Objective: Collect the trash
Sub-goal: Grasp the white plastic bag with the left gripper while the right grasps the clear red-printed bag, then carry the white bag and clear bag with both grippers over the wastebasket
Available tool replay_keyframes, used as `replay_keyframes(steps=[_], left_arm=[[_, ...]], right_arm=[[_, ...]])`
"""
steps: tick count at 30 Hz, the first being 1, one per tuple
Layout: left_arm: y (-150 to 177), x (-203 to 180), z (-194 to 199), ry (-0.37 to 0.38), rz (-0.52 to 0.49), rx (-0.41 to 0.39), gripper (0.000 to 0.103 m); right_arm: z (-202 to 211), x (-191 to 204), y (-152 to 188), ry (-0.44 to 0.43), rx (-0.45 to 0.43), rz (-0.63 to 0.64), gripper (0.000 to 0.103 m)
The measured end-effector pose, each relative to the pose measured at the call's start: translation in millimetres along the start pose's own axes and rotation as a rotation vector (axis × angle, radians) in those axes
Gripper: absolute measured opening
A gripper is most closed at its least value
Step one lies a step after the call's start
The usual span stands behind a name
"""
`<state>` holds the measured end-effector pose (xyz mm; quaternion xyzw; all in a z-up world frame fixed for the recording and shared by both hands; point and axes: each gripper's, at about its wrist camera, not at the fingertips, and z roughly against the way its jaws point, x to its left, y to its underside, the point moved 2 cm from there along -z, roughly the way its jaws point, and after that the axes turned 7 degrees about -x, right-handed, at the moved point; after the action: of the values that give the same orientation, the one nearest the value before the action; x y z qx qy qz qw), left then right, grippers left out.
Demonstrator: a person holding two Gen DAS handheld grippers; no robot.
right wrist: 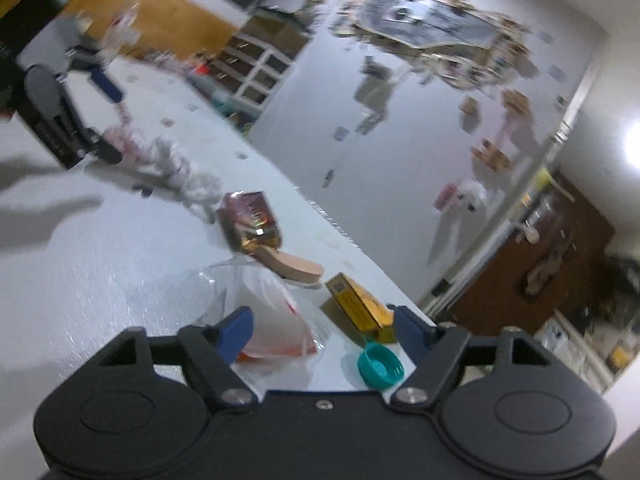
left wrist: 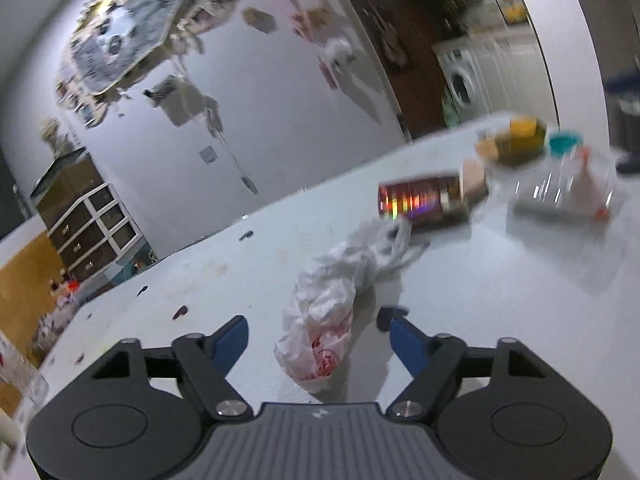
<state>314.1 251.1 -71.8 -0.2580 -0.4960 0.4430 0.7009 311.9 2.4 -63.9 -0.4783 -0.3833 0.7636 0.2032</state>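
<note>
A crumpled white plastic bag with red print (left wrist: 324, 320) lies on the white table (left wrist: 500, 280), between the open blue-padded fingers of my left gripper (left wrist: 318, 330). Beyond it lie a shiny dark wrapper (left wrist: 424, 200), a clear plastic bag (left wrist: 568, 188), a yellow box (left wrist: 516, 140) and a teal cap (left wrist: 562, 144). My right gripper (right wrist: 322, 330) is open just above the clear plastic bag (right wrist: 264, 312), with the teal cap (right wrist: 380, 364) and yellow box (right wrist: 360, 304) near its right finger. The shiny wrapper (right wrist: 250, 220) and a tan flat piece (right wrist: 292, 264) lie beyond. The left gripper (right wrist: 76, 112) shows at far left.
The table's far edge (right wrist: 320, 208) runs along a white wall with pictures. A dark drawer cabinet (left wrist: 84, 220) stands beyond the table's left end. A washing machine (left wrist: 460, 80) and a brown door (right wrist: 540, 264) are in the background.
</note>
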Motion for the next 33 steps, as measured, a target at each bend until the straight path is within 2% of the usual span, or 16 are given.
replay_keyframes(steps=[3, 4, 7, 9, 11, 14, 17, 19, 27, 33], left_arm=[[3, -1, -12, -0.005, -0.032, 0.018, 0.070], [3, -2, -15, -0.002, -0.041, 0.022, 0.070], [0, -6, -25, 0.012, -0.086, 0.035, 0.070], [-2, -8, -32, 0.010, -0.101, 0.046, 0.069], [-4, -6, -38, 0.012, -0.089, 0.058, 0.063], [-6, -2, -45, 0.009, -0.049, 0.084, 0.051], [-5, 5, -49, 0.003, 0.012, 0.112, 0.036], [-4, 9, -48, -0.006, 0.053, 0.113, 0.033], [-9, 13, -12, -0.029, 0.220, 0.067, 0.029], [-20, 4, 36, -0.047, 0.350, 0.002, 0.028]], right_arm=[[-17, 12, 2, -0.017, 0.010, 0.129, 0.070], [-26, 21, 3, -0.030, 0.015, 0.210, 0.069], [-34, 28, 5, -0.053, 0.015, 0.290, 0.060], [-40, 34, 5, -0.066, 0.013, 0.357, 0.049], [-47, 36, 5, -0.074, 0.018, 0.385, 0.039], [-57, 38, 5, -0.101, 0.034, 0.382, 0.025], [-63, 37, 4, -0.103, 0.036, 0.367, 0.021], [-63, 34, 3, -0.113, 0.037, 0.346, 0.014], [-39, 30, -3, -0.152, 0.053, 0.247, 0.010], [-10, 19, -12, -0.187, 0.061, 0.035, 0.009]])
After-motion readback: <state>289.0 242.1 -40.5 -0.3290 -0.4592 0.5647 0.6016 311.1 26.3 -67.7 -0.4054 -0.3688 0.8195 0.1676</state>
